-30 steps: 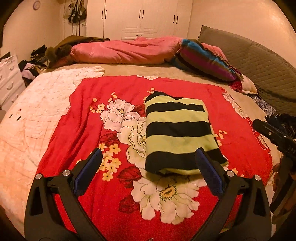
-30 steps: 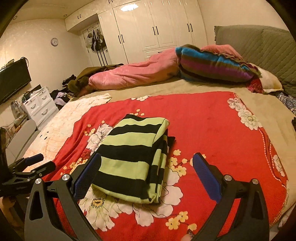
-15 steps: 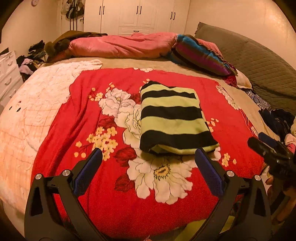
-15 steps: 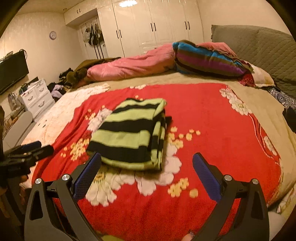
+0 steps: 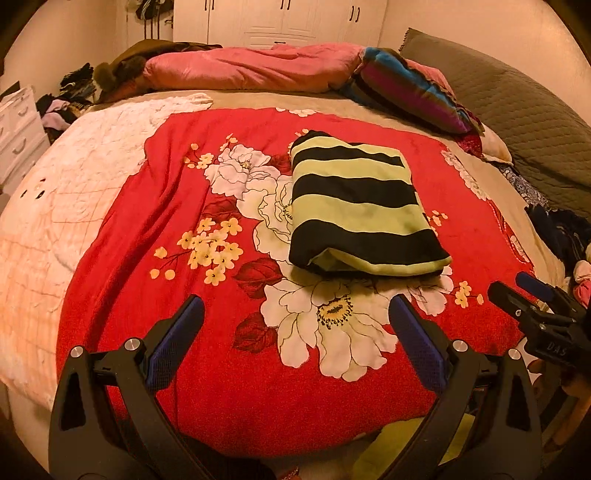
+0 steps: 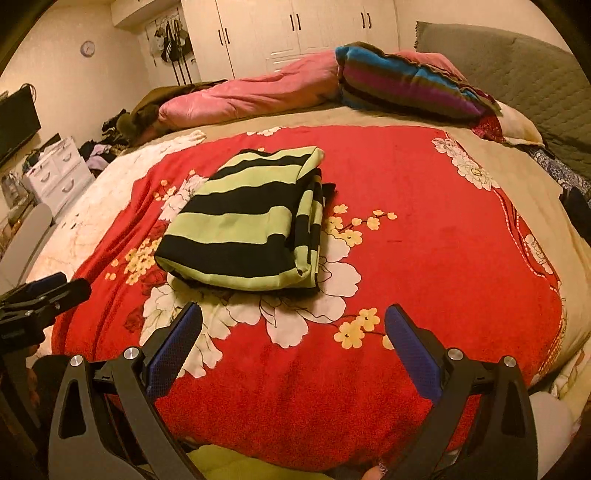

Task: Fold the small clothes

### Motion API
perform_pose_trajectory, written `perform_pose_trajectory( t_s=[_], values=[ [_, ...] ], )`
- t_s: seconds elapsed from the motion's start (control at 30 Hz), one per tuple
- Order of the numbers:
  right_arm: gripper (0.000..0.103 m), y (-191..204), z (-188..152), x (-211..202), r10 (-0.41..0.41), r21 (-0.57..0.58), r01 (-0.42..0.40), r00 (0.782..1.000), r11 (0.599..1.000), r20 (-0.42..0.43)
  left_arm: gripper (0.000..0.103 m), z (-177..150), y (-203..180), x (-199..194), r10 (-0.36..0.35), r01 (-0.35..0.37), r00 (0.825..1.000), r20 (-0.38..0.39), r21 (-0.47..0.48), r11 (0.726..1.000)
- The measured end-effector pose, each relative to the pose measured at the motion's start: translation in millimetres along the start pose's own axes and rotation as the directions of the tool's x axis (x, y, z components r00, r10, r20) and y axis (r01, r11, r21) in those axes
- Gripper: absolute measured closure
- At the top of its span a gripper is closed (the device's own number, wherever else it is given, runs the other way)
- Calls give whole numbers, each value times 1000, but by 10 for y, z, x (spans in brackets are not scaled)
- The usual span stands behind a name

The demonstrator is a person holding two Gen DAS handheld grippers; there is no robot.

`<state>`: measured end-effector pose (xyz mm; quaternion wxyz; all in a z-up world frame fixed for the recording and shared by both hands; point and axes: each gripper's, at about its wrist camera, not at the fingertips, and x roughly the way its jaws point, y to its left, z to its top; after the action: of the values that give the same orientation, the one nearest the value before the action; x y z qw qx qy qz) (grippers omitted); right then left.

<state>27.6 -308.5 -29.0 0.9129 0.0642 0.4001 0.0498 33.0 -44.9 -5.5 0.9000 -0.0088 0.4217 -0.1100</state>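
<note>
The folded green-and-black striped garment [image 5: 360, 210] is lying flat on the red floral blanket [image 5: 147, 221] covering the bed, near the blanket's middle. You are holding your left gripper [image 5: 295, 321] and your right gripper [image 6: 293, 328] above the near edge of the blanket, short of the garment, each with its blue-padded fingers spread wide apart, gripping and touching nothing. White letters reading "DAS" are showing on the right gripper's black body at the edge of the left wrist view.

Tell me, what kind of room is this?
Most likely a home bedroom: a bed spread with a red floral blanket, a pink duvet bunched at its far side, and white wardrobe doors along the wall.
</note>
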Motion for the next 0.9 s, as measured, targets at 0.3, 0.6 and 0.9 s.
perform_pose_trajectory(
  t_s=[0.3,0.6,0.9],
  values=[
    [4,23,-13,21,13,-5,-13,1000,1000,-7,9,-13,4,30,15,-15,1000,-11,-1,1000],
    [4,31,-5,17,15,-4,-15,1000,1000,-5,9,-18,8,42,26,-26,1000,-17,3,1000],
    [4,51,-32,17,20,-2,-20,1000,1000,-12,9,-30,10,48,30,-30,999,-23,-2,1000]
  ],
)
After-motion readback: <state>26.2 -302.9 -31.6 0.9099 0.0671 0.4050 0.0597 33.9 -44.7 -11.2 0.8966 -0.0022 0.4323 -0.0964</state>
